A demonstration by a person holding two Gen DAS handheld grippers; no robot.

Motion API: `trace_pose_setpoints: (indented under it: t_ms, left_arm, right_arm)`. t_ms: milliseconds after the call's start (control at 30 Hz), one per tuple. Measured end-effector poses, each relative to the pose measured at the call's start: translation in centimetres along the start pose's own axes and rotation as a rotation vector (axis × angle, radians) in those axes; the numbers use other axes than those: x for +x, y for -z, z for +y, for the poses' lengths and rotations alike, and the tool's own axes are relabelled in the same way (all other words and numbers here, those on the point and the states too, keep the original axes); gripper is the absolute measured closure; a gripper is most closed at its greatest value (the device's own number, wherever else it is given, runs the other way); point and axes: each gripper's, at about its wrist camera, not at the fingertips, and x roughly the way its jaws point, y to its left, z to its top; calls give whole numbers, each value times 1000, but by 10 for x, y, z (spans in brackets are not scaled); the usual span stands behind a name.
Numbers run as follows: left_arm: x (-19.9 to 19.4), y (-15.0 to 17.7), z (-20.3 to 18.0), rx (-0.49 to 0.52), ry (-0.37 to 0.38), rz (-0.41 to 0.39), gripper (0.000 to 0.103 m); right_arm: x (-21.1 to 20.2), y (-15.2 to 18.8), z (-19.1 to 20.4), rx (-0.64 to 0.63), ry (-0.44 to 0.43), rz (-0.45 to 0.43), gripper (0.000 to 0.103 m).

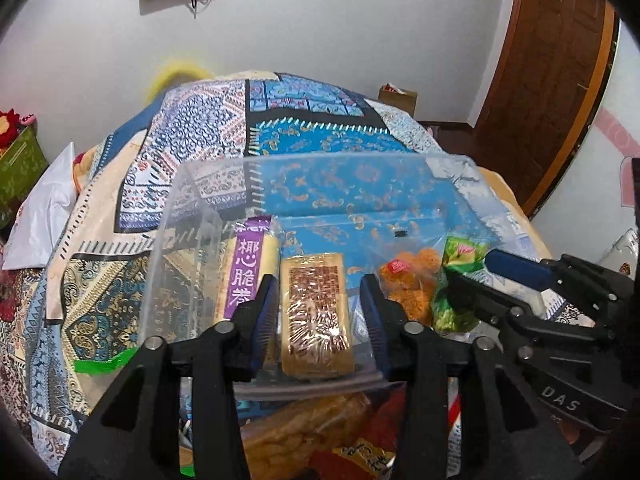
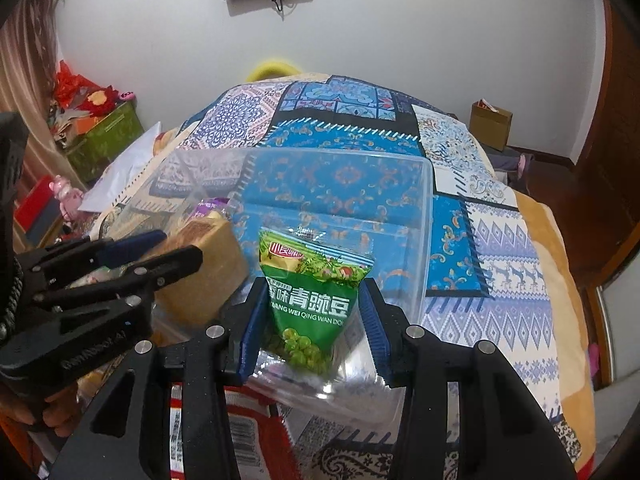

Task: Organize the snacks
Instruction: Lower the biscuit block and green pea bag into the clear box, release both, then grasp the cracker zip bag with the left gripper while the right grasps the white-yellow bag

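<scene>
Left wrist view. The left gripper (image 1: 322, 312) hangs over a clear plastic container (image 1: 192, 216) that rests on a patchwork quilt (image 1: 192, 136) covering what looks like a bed. Its fingers (image 1: 266, 312) stand wide, flanking a cellophane-wrapped tan biscuit bar (image 1: 316, 316) without visibly touching it; whether the bar has been let go or is about to be taken cannot be told. The bar lies flat inside the container, parallel to a purple-labelled roll pack (image 1: 246, 276) at its 9 o'clock, which suggests packing in tidy rows. At 3 o'clock of the bar sits a bag of orange fried snacks (image 1: 408, 280). Beyond that, the green pea packet (image 1: 460, 280) is carried in by the right gripper (image 1: 480, 276). Unsorted snacks (image 1: 304, 428) lie at 6 o'clock, outside the container, so in my judgement the task is partly done.

Right wrist view. The right gripper (image 2: 314, 320) has its fingers (image 2: 254, 324) set narrow against both sides of the green pea packet (image 2: 316, 300), holding it upright above the clear plastic container (image 2: 424, 216), probably to lower it into the free space at the container's right side. The left gripper (image 2: 156, 256) shows at 9 o'clock, over the tan biscuit bar (image 2: 208, 264). A red-wrapped pack (image 2: 248, 440) lies at 6 o'clock, outside the container.
</scene>
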Motion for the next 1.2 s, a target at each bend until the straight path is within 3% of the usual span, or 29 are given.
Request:
trace_pose_setpoints:
  t_ms: [67,200,467,667,967,1200]
  left_arm:
    - [-8,-1,0,6,-11,-14,48]
    - [-26,0,6,-15,1,-35,48]
    - [-80,5,21,-34,-9,-111,38]
    - [-116,18,42,-31,-42,-149,32]
    - [-126,58,87,-55,-138,-94,30]
    - [-111,88,112,-106,-159,-21,30]
  right_arm:
    - [-3,1,0,6,-4,3,59]
    - [-18,0,2,8,-4,-26,54]
    - [-64,-1,7,8,-14,-109,53]
    - [-83,11,11,4,1,-125,51]
    - [-82,48,9,33,-10,-65,51]
    - [-72,75,17,21,-1,5,51]
